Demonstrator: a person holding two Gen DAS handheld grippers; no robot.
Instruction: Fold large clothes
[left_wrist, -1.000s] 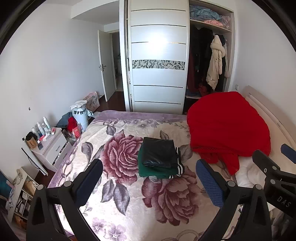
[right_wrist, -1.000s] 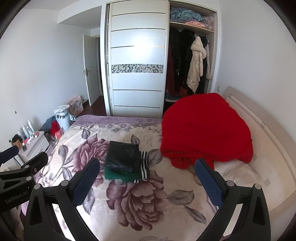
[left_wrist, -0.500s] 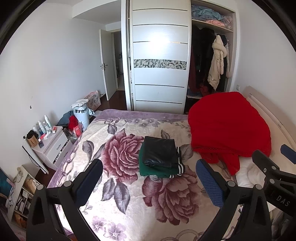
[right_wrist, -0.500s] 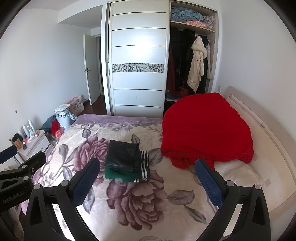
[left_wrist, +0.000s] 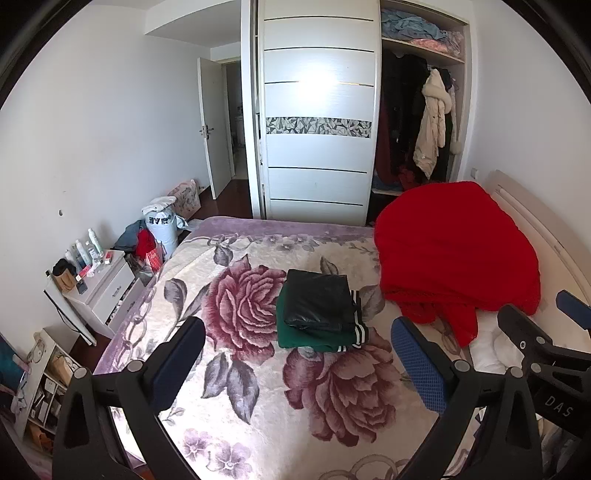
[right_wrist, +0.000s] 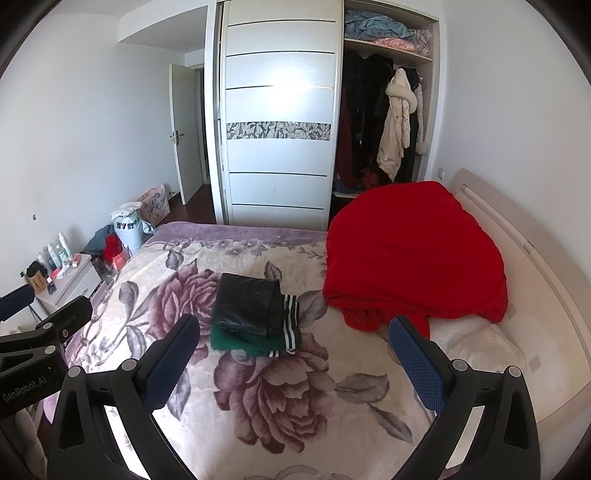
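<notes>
A folded black garment (left_wrist: 317, 302) lies on a folded green garment with white stripes (left_wrist: 314, 338) in the middle of the flowered bed; the stack shows in the right wrist view too (right_wrist: 255, 314). A large red garment (left_wrist: 454, 251) lies heaped at the bed's right side, also in the right wrist view (right_wrist: 410, 258). My left gripper (left_wrist: 299, 354) is open and empty, held above the bed short of the stack. My right gripper (right_wrist: 295, 354) is open and empty, likewise above the bed. Each gripper shows at the edge of the other's view.
The bed's flowered blanket (left_wrist: 258, 387) fills the foreground. A white pillow (right_wrist: 480, 343) lies at the right by the headboard (right_wrist: 535, 258). A white nightstand (left_wrist: 99, 284) with bottles stands at the left. A wardrobe (left_wrist: 317, 122) with hanging coats stands behind the bed.
Both views have shifted very slightly; the grippers stay open and the clothes have not moved.
</notes>
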